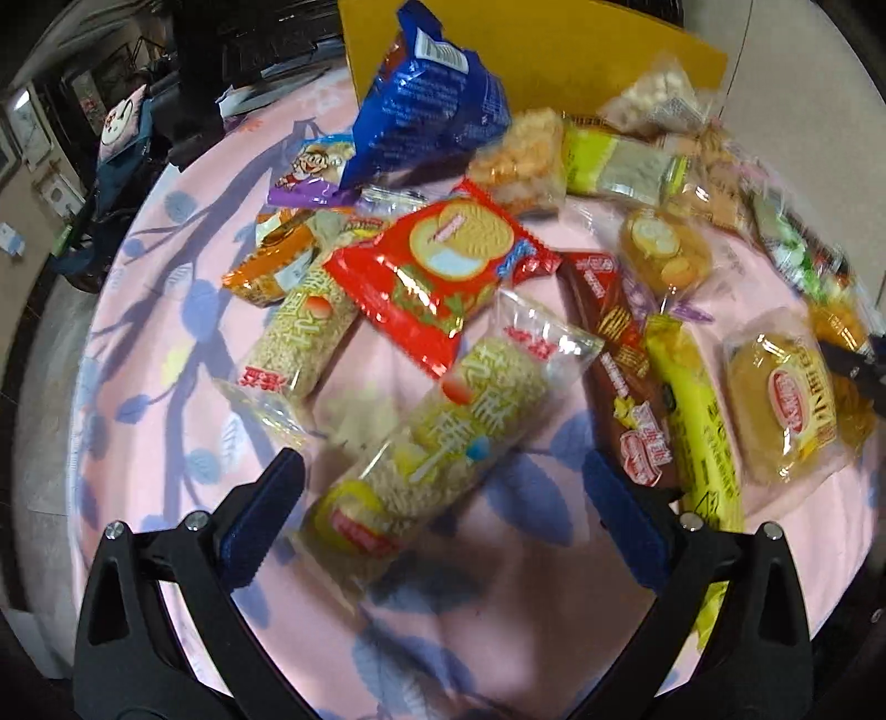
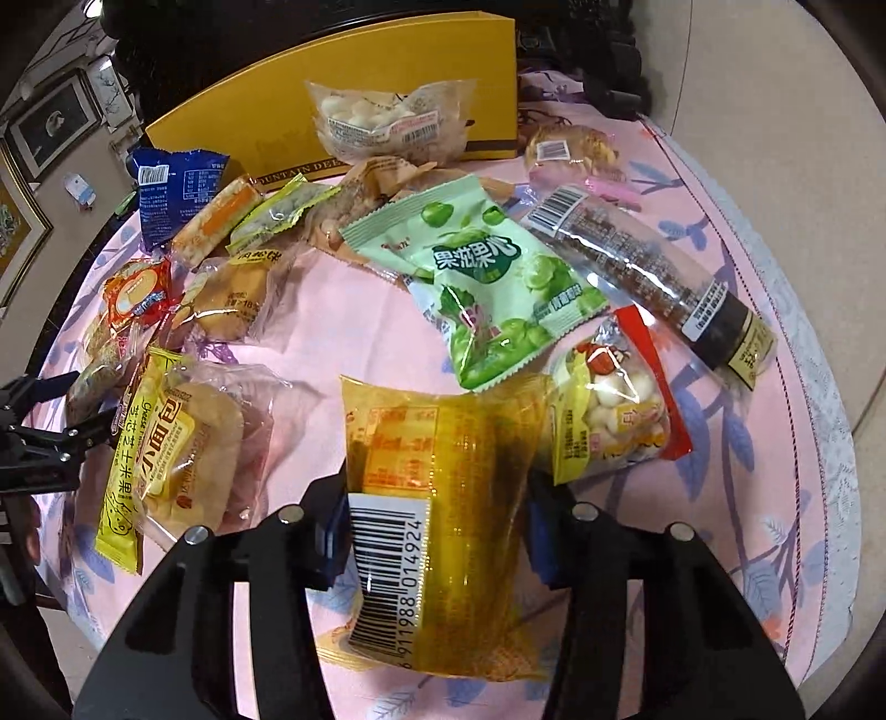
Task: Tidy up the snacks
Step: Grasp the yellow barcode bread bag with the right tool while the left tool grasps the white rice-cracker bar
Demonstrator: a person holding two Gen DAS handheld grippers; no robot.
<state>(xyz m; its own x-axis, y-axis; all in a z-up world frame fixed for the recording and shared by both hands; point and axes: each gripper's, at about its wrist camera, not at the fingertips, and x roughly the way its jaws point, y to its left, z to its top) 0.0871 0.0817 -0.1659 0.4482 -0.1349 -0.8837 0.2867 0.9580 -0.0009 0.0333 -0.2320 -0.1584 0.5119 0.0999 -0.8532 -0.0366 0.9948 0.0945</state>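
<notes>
Left gripper (image 1: 443, 482) spread wide around a rice-crisp pack (image 1: 443, 437) on the pink cloth (image 1: 166, 443); right gripper (image 2: 434, 531) straddling, perhaps gripping, a yellow packet (image 2: 443, 498). Likely to slip: glossy film, crowded neighbours.

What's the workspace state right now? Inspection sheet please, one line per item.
Surface: round table under a pink leaf-print cloth.
Job's things: many snack packets scattered; yellow box at the far edge.
Clutter: nothing seen beyond the snacks.
Grippers: left tool open, fingers either side of a rice-cracker packet, contact unclear; right tool closed on an amber packet with a barcode.
Cables: thin wire behind the box.
Surroundings: framed pictures on the wall, dark furniture.
</notes>
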